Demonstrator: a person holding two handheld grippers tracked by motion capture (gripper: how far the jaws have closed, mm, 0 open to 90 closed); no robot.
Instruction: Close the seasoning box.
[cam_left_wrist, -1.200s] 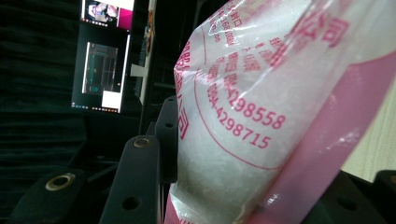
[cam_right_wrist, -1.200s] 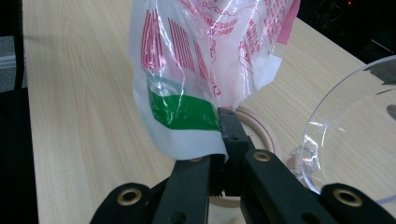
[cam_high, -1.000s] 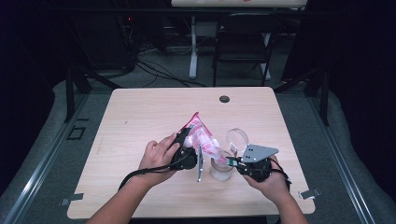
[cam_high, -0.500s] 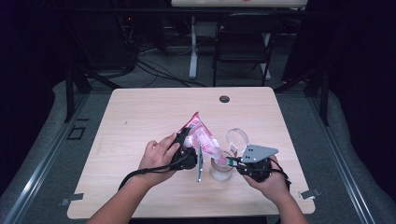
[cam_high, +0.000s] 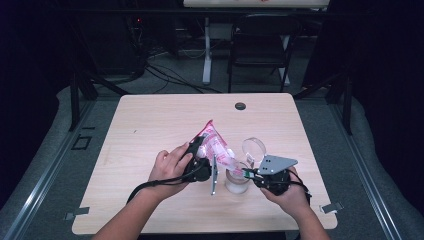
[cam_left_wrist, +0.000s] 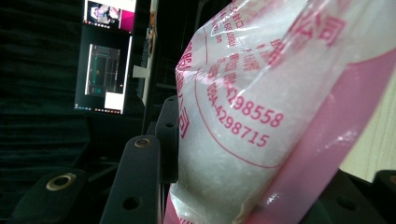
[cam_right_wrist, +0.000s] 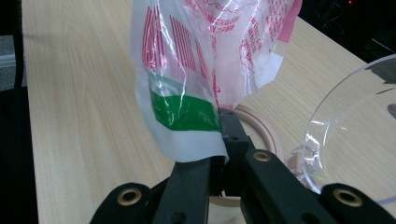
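High view: pink-printed plastic bag (cam_high: 216, 146) held tilted over the near-middle of the counter (cam_high: 150, 125), low end dipping toward a clear jar (cam_high: 236, 181) with a pale wooden rim. Left tongs (cam_high: 200, 156) clamped on the bag's upper body, right tongs (cam_high: 248, 173) just right of the jar, at the bag's low corner. Clear round lid (cam_high: 254, 148) hinged open just beyond the jar.

Left gripper view: bag (cam_left_wrist: 261, 107) bulging with white grains between the black jaws, pinched firmly.

Right gripper view: right tongs (cam_right_wrist: 219, 154) pressed together on the bag's bottom corner (cam_right_wrist: 187, 126), green patch just above the pinch; jar rim (cam_right_wrist: 261, 128) right behind, lid (cam_right_wrist: 355, 126) off to the right.

Looks like a pour in progress. Risks from here: thin film slipping out of the right pinch, the corner swinging off the rim and grains scattering across the counter; too steep a tilt bringing a sudden rush, overfilling; a nudge tipping the jar.
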